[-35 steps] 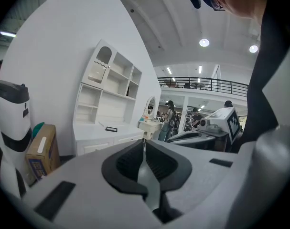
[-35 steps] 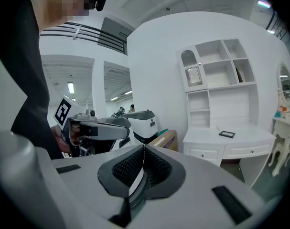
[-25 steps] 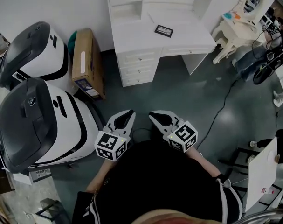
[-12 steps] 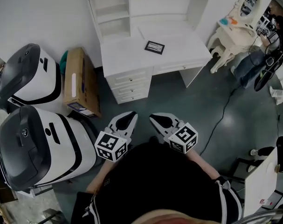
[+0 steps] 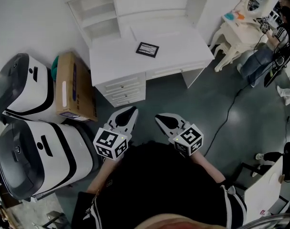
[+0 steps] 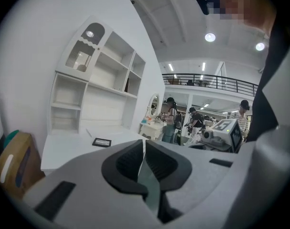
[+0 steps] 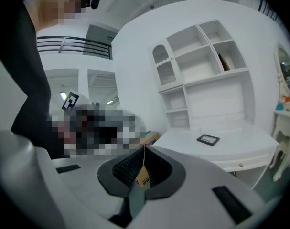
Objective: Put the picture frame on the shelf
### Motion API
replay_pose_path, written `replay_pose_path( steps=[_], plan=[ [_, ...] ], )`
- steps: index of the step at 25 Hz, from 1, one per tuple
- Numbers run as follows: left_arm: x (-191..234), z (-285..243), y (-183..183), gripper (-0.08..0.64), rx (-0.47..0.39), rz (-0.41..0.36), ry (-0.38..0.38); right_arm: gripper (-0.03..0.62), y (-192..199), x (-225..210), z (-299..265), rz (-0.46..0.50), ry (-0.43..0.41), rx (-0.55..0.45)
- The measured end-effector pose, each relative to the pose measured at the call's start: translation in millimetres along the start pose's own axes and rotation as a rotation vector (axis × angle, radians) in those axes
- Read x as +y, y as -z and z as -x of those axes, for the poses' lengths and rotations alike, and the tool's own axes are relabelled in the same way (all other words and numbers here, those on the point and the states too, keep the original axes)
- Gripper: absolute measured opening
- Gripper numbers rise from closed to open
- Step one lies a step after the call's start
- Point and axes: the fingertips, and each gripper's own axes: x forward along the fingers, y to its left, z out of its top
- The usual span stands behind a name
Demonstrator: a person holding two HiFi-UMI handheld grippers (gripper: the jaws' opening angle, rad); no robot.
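Head view, picture frame (image 5: 147,49): laid flat on the white desk (image 5: 117,63), well apart from both grippers.
Head view, shelf (image 5: 94,13): white open compartments are seen along the back of the desk, behind the picture frame.
Head view, left gripper (image 5: 132,110): held low in front of the person, pointed toward the desk; a cardboard box (image 5: 70,87) is seen to its left.
Head view, right gripper (image 5: 159,118): held near the left gripper, pointed the same way.
Left gripper view, left gripper (image 6: 144,143): the claw is pressed together at the tips, with nothing pinched.
Left gripper view, picture frame (image 6: 102,142): seen lying on the desk top, below the shelf (image 6: 106,87).
Right gripper view, right gripper (image 7: 144,148): the claw is pressed together and empty.
Right gripper view, picture frame (image 7: 208,139): seen flat on the desk (image 7: 230,149), in front of the shelf (image 7: 202,63).
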Motion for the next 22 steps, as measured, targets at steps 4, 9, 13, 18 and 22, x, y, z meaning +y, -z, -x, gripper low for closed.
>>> replay_pose_path(
  steps=[4, 9, 13, 18, 22],
  plan=[
    [0, -27, -2, 0.023, 0.024, -0.008, 0.007, 0.020, 8, -26, 3, -0.047, 0.002, 0.013],
    [26, -62, -5, 0.023, 0.045, 0.006, -0.003, 0.020, 4, -67, -9, -0.069, 0.023, 0.016],
    [60, -108, -20, 0.023, 0.040, 0.004, -0.003, 0.020, -8, -118, -28, -0.084, 0.048, 0.020],
    [120, -184, -49, 0.023, 0.030, 0.019, -0.007, 0.020, -44, -203, -59, -0.073, 0.090, 0.035],
    [174, -231, -84, 0.023, 0.004, 0.028, -0.012, 0.020, -90, -261, -101, -0.053, 0.094, 0.031]
  ],
)
